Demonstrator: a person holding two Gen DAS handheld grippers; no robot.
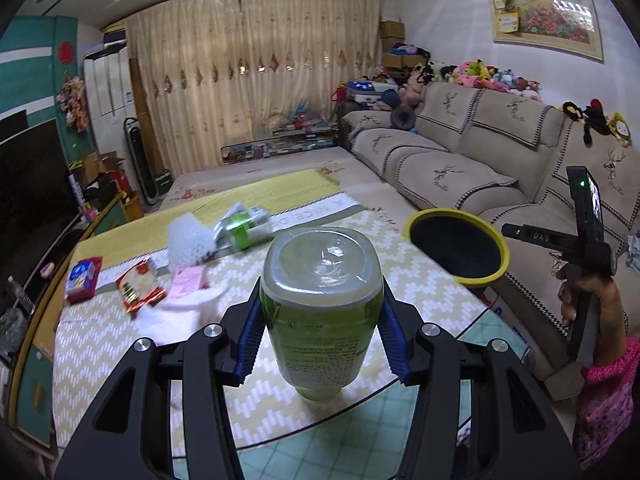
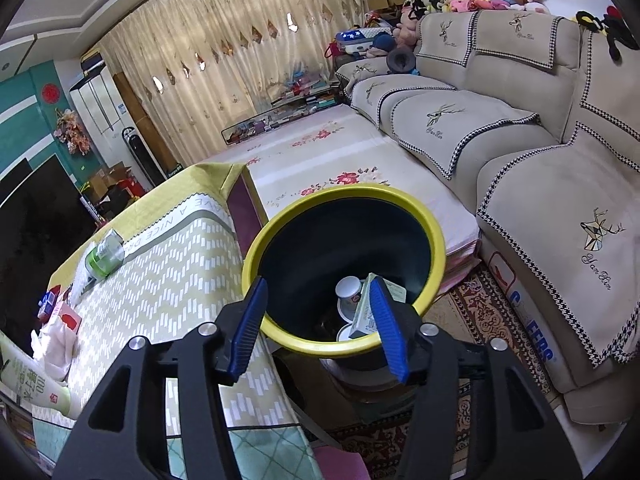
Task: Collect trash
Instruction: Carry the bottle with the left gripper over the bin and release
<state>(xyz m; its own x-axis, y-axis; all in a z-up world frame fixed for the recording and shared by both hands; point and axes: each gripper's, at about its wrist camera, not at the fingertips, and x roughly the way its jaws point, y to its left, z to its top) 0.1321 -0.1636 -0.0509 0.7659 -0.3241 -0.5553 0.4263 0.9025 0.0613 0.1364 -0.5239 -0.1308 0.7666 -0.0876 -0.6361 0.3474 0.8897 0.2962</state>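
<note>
From the left wrist camera, the left tongs (image 1: pixel 320 332) are clamped on a green plastic bottle (image 1: pixel 320 304), their blue pads pressing its two sides; the bottle's base faces the lens and it is lifted clear of the counter (image 1: pixel 400 240). On the yellow-and-white patterned cloth beyond lie more scraps: a second, crushed green-labelled bottle (image 1: pixel 240 226) beside a white mesh wrapper (image 1: pixel 188 242), a pink packet (image 1: pixel 188 282), a red-and-white wrapper (image 1: pixel 138 286) and a small blue-and-red box (image 1: pixel 82 278). The yellow-rimmed bin (image 1: pixel 456 252) stands just off the counter's right edge, in front of the beige sofa (image 1: pixel 460 152). At the far right a hand (image 1: pixel 576 292) in a pink sleeve grips the other tool's handle.

From the right wrist camera, the right tongs (image 2: pixel 318 324) stand fairly wide with nothing between the pads, poised over the bin (image 2: pixel 436 248). Inside it lie a white cup (image 2: pixel 348 290) and what looks like a pale carton (image 2: pixel 366 312), partly hidden by the right pad. The crushed bottle (image 2: pixel 104 256) lies on the counter (image 2: pixel 168 280) at left.
</note>
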